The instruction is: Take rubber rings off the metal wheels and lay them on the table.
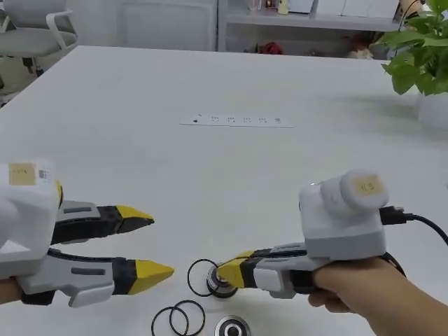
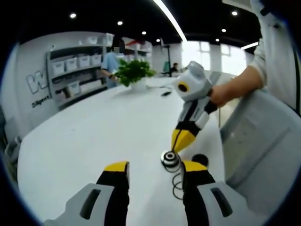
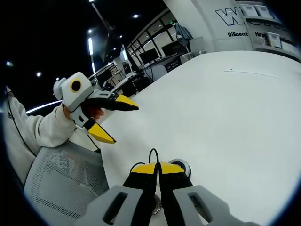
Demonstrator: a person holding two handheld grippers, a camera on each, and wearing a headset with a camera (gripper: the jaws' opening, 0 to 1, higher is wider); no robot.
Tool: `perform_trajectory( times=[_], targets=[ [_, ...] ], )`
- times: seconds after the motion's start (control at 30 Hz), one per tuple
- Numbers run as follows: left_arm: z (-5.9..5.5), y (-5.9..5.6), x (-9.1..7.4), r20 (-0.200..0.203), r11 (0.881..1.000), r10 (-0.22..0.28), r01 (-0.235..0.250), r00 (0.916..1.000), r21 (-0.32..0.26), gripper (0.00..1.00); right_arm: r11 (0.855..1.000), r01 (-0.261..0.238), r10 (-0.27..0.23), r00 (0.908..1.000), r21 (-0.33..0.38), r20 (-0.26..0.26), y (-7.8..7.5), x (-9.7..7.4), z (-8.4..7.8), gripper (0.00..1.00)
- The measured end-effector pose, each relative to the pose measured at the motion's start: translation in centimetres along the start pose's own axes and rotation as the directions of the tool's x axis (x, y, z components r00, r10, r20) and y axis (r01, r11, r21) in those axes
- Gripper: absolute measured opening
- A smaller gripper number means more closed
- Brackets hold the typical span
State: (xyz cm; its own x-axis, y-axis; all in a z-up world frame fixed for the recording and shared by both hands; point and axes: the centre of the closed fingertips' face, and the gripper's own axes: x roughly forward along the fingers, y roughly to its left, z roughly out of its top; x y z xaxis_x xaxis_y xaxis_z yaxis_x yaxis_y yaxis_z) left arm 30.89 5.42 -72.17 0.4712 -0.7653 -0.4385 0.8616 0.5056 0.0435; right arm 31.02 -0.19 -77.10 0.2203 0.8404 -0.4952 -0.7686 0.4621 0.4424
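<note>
light: you are working under bright, even overhead light, with a ceiling strip (image 2: 169, 19) glowing | table (image 1: 231, 84): its white top is washing out pale | shadows: soft ones are pooling under the right gripper (image 1: 224, 271) | gripper views: edges are bending, fisheye | focus: the rubber ring (image 1: 190, 277) is reading crisp
</note>
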Motion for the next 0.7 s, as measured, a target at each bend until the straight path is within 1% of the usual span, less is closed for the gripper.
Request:
perform_trajectory(
  times=[0.13,0.4,0.53,0.7],
  targets=[
    [-0.1,0.1,-0.5,0.004,1.0,0.01,-0.01,0.9999,-0.013,0.45,1.0,-0.01,0.01,0.9999,0.0,-0.006,0.4,0.2,-0.1,0.0],
    [-0.4,0.2,-1.1,0.002,0.999,0.025,-0.025,0.9997,-0.029,0.46,0.999,-0.048,0.047,0.9978,-0.018,-0.048,1.8,1.1,-1.0,0.0],
    [-0.6,0.2,-1.2,0.0,0.999,0.029,-0.029,0.9996,-0.035,0.47,0.997,-0.078,0.076,0.9944,-0.025,-0.073,2.7,1.6,-1.6,0.0],
    [-0.8,0.2,-1.2,-0.005,0.999,0.026,-0.026,0.9996,-0.037,0.47,0.992,-0.12,0.115,0.9855,-0.035,-0.125,4.0,2.2,-2.8,0.0]
  ],
)
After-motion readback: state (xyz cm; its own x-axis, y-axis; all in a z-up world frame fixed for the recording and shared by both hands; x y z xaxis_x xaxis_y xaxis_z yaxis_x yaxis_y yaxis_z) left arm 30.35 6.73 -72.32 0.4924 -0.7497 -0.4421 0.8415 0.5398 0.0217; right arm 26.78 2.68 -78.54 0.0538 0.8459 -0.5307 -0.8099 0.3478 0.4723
